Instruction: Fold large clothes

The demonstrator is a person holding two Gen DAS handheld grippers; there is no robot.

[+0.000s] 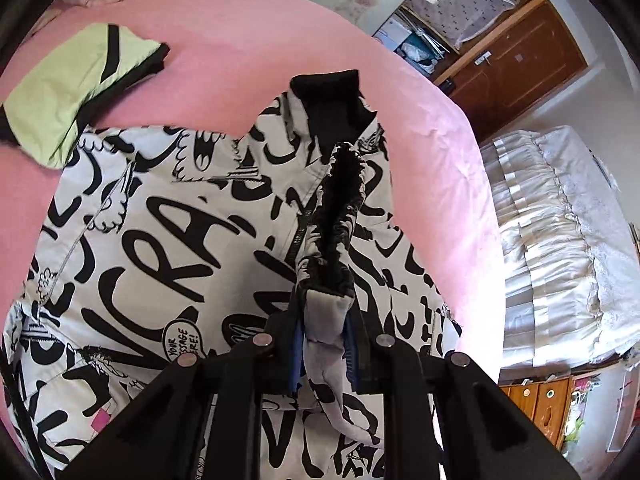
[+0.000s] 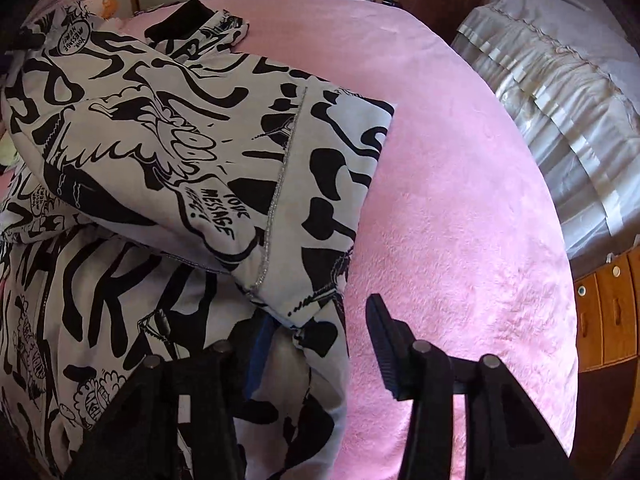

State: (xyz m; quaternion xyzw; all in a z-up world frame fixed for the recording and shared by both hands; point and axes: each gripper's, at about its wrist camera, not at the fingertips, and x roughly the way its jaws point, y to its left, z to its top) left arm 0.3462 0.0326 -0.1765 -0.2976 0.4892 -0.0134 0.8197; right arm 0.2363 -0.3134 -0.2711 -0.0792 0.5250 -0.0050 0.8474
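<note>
Jacket [image 1: 168, 240] bottom cut off by frame edge.

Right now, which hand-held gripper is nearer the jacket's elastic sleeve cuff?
Left. The left hand-held gripper clamps the sleeve cuff; the right hand-held gripper sits open at the jacket's edge.

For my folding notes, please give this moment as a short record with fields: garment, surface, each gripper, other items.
garment: black-and-white printed jacket, spread on the bed
surface: pink blanket
left gripper: shut on the jacket's cuff, lifted
right gripper: open, jacket edge between its fingers
other items: folded green garment beside the jacket
</note>
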